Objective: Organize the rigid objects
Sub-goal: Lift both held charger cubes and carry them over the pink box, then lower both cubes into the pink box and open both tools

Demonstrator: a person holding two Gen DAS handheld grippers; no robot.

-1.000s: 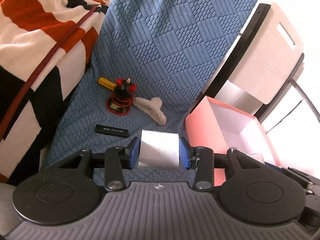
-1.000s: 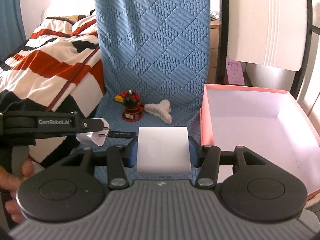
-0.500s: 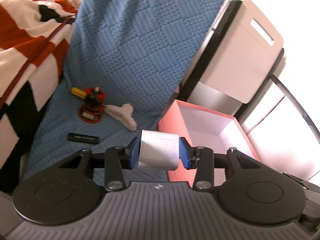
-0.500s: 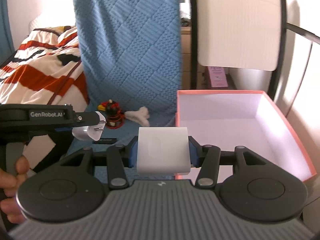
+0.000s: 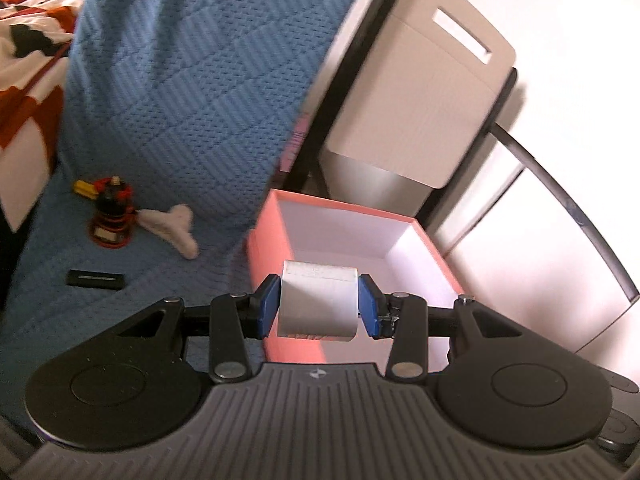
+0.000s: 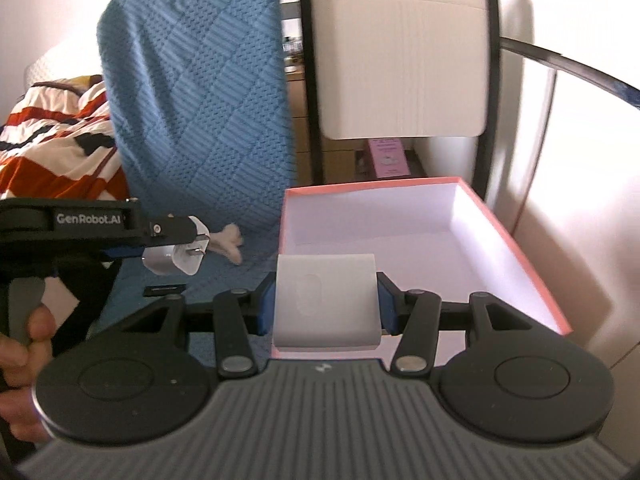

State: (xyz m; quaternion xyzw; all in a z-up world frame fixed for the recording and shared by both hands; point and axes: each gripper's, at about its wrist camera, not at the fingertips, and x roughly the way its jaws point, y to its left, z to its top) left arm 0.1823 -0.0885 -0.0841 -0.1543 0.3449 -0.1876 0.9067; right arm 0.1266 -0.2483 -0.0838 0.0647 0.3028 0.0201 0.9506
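White plug-in charger block (image 5: 318, 304), its prongs hidden in the left wrist view, sits clamped in the left gripper (image 5: 319, 306) over the near wall of the pink cardboard box (image 5: 268, 240). Blue quilted chair cover (image 5: 192, 80) carries the remaining clutter. Right gripper (image 6: 326, 306) holds a white rounded plastic case (image 6: 326, 300) above the box's near edge.

A home bedroom; a striped duvet (image 6: 52, 140) on a bed beside a blue-covered chair (image 6: 200, 92).
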